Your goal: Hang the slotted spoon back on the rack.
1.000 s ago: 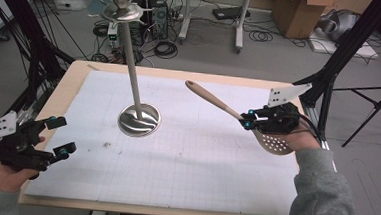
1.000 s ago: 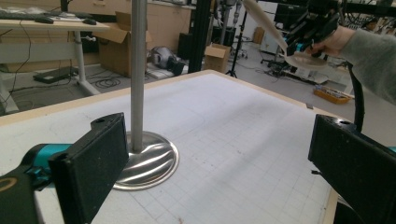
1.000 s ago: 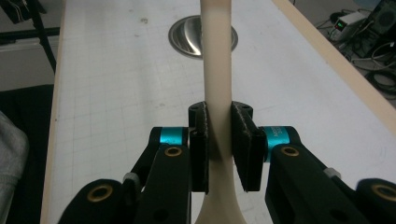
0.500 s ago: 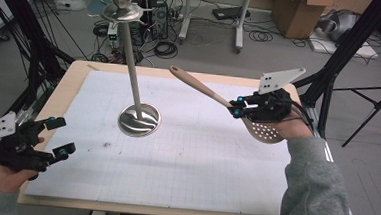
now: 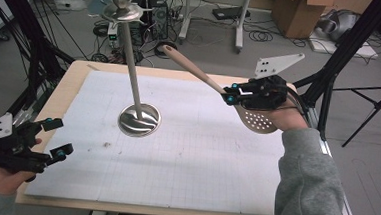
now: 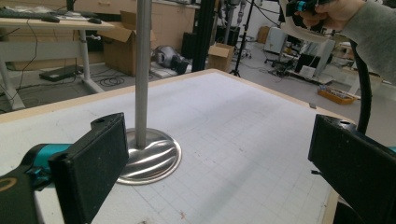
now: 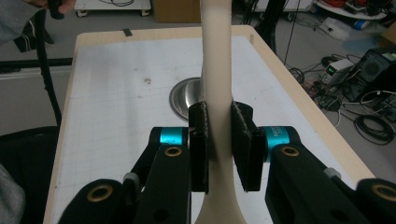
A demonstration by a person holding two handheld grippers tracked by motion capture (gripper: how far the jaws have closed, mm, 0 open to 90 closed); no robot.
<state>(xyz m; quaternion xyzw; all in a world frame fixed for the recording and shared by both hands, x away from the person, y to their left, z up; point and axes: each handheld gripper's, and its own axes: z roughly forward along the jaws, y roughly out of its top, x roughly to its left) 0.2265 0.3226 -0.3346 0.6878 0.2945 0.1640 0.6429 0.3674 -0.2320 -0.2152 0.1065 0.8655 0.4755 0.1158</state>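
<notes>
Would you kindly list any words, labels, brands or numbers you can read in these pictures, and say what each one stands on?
None can be read.
Teal collar on the right gripper: small dark print, too blurred to read.
Beige wooden slotted spoon, silver metal stand, white gridded mat: no lettering visible.
Cardboard boxes behind the table: no legible marks.

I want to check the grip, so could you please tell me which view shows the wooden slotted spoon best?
The high view: the whole spoon shows, from handle tip to perforated head, held by the right claw. The right gripper view shows just its handle clamped between the pads. The left gripper view catches part of its pale head.
</notes>
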